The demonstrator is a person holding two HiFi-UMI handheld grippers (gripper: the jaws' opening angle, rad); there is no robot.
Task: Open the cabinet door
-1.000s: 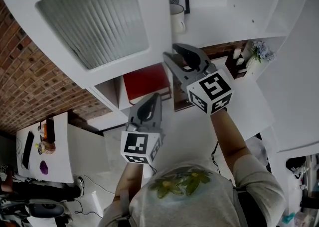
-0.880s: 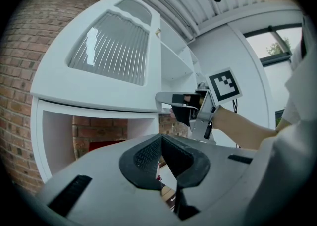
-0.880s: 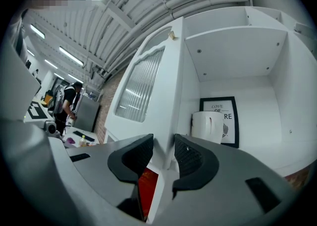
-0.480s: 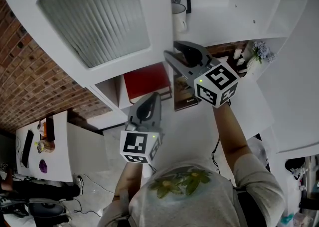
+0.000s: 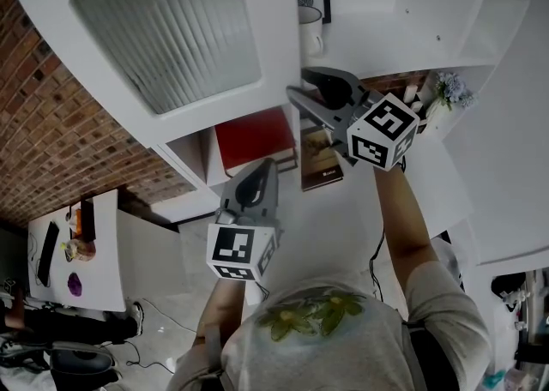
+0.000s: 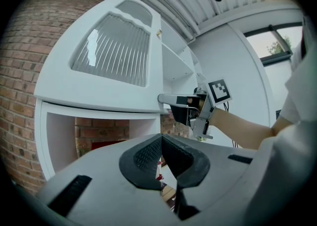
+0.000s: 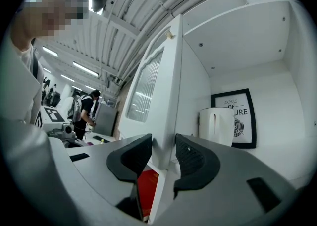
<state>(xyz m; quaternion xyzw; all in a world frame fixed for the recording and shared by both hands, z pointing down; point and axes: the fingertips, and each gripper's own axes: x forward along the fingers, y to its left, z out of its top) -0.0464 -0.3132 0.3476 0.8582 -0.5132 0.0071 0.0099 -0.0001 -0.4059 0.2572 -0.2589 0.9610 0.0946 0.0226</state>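
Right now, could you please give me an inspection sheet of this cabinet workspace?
Surface: cabinet shelf, white, bare beside its contents.
Job's things: cabinet door, ribbed glass panel, standing open.
Clutter: white mug and framed print on the shelf; red book in the compartment below.
Grippers: right gripper, jaws opening, the door's edge between them; left gripper, jaws together, empty, apart from the cabinet.
Cables: thin cable on the floor.
Surroundings: brick wall at the left; a person standing in the background.
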